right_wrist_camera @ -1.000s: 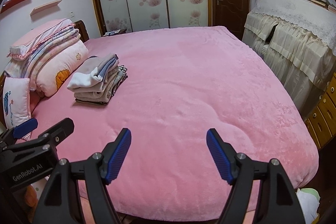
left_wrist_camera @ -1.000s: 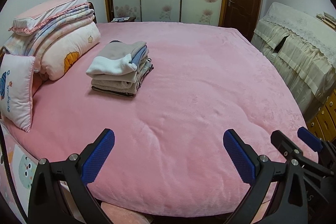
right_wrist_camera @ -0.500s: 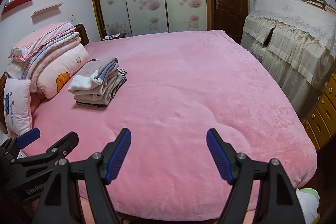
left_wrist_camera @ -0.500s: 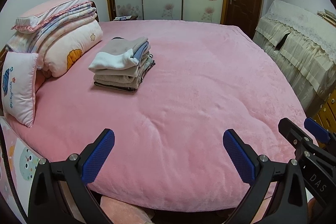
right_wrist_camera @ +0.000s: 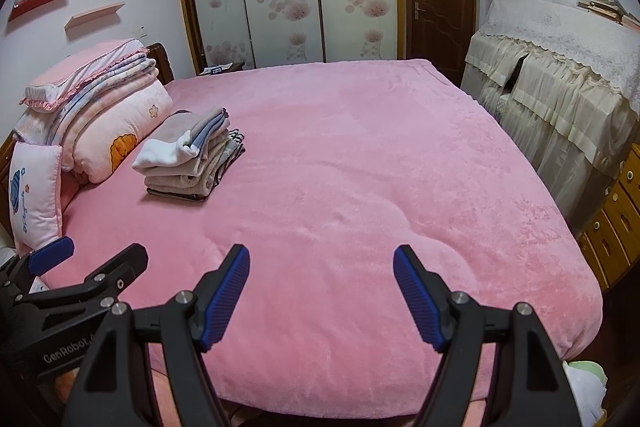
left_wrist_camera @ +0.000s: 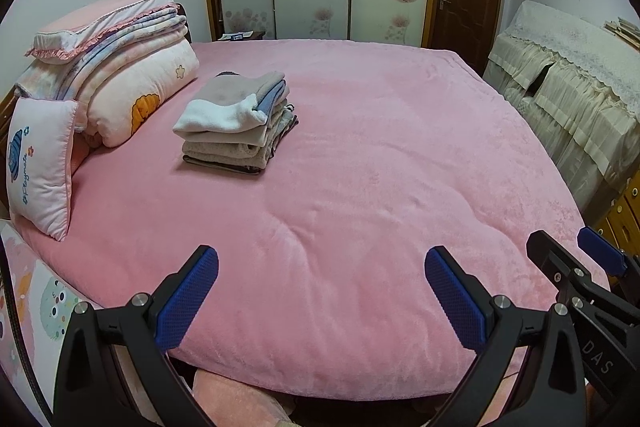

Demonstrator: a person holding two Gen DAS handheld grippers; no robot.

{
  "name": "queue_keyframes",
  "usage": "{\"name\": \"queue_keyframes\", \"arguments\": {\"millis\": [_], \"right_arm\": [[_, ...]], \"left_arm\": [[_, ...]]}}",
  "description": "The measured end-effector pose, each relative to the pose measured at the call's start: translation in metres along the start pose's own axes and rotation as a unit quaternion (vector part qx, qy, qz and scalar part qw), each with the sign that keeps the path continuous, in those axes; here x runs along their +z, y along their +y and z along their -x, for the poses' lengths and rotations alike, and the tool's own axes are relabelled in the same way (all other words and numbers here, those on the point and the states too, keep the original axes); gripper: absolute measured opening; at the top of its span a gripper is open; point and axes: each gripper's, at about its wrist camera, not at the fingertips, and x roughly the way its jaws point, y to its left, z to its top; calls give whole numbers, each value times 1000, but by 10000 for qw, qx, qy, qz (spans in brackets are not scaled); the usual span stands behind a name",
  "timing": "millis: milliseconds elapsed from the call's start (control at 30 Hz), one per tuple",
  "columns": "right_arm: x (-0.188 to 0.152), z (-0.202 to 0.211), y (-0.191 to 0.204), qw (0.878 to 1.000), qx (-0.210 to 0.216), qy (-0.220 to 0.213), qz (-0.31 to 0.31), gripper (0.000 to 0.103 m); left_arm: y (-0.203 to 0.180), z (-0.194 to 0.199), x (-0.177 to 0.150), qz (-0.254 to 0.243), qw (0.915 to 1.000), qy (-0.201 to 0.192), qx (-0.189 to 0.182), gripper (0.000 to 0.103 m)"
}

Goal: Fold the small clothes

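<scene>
Left of centre on the pink bed, the stack of folded clothes looks soft, light and floppy, best pinched at hems, while both empty grippers, left gripper and right gripper, gape wide.

Nightstand items too small; lower stack garments hidden.

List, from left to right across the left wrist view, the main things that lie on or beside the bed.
Small pillow → folded quilts → stack of folded clothes → bare pink blanket → lace-covered furniture.
</scene>
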Motion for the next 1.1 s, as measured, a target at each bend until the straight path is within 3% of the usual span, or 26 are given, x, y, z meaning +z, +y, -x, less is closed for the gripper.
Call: {"name": "queue_keyframes", "arguments": {"millis": [633, 1100], "right_arm": [[-4, -2, -6, 9999, -50, 84, 90, 75], [-2, -3, -7, 9998, -70, 83, 140, 75]], "left_arm": [[2, 3, -2, 67, 9998, 24, -178, 103], [1, 1, -2, 89, 9999, 52, -50, 103]]}}
